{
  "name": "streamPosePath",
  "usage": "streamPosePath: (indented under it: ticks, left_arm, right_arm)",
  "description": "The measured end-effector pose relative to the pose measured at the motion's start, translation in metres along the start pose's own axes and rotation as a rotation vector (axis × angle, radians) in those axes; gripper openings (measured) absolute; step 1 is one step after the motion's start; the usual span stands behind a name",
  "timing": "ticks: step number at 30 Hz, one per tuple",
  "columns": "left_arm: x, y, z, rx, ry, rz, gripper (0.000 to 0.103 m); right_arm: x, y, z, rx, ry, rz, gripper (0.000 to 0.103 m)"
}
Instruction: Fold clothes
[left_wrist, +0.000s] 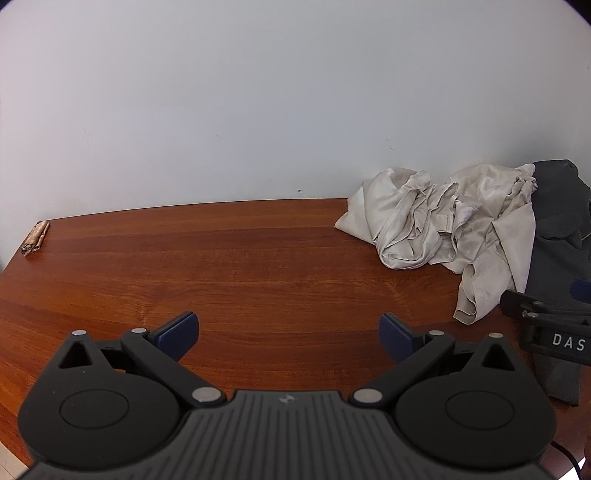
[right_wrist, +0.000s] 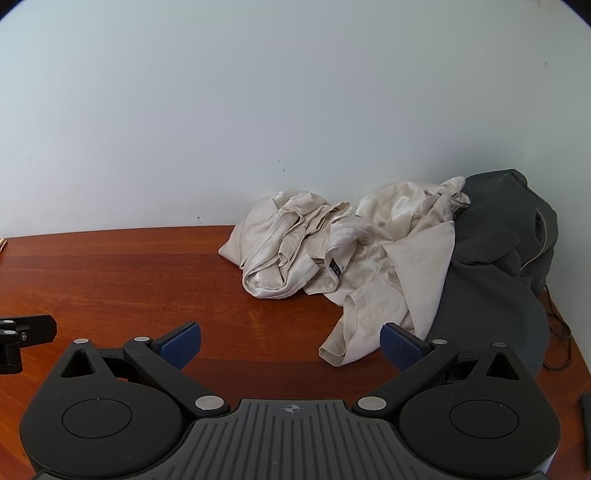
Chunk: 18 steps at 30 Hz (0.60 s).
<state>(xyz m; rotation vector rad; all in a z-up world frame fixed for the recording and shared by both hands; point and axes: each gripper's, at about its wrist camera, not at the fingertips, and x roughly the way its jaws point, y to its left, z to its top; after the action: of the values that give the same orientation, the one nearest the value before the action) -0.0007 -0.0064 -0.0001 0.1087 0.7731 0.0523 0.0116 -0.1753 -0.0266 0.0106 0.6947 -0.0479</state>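
- The left tool (left_wrist: 288, 334) is spread wide and grasps nothing; the cream garment (left_wrist: 447, 229) lies crumpled at right of frame, well apart
- The right tool (right_wrist: 290, 341) gapes released; its right blue pad sits just beside the cream hem
- Cream cloth is silky, creased; the dark grey garment (right_wrist: 495, 266) matte, heaped against it; the desk (right_wrist: 129, 273) glossy reddish wood
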Motion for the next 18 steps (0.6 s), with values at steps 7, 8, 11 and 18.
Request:
streamPosePath:
  ticks: [7,8,11,18]
  left_arm:
    - [0.011,0.010,0.003,-0.039,0.016,-0.026,0.103]
    - [0.015,0.009,0.005,-0.039,0.022,-0.020,0.103]
    - [0.017,0.011,0.005,-0.038,0.027,-0.017,0.103]
    - [0.013,0.013,-0.002,-0.044,0.023,-0.014,0.103]
  right_arm:
    - [0.000,0.004,0.000,-0.003,-0.005,-0.003,0.103]
    - [0.000,0.003,0.000,-0.001,-0.005,-0.003,0.103]
    - [0.002,0.003,0.002,0.002,-0.002,-0.001,0.103]
    - [0.003,0.000,0.000,0.002,0.000,0.004,0.103]
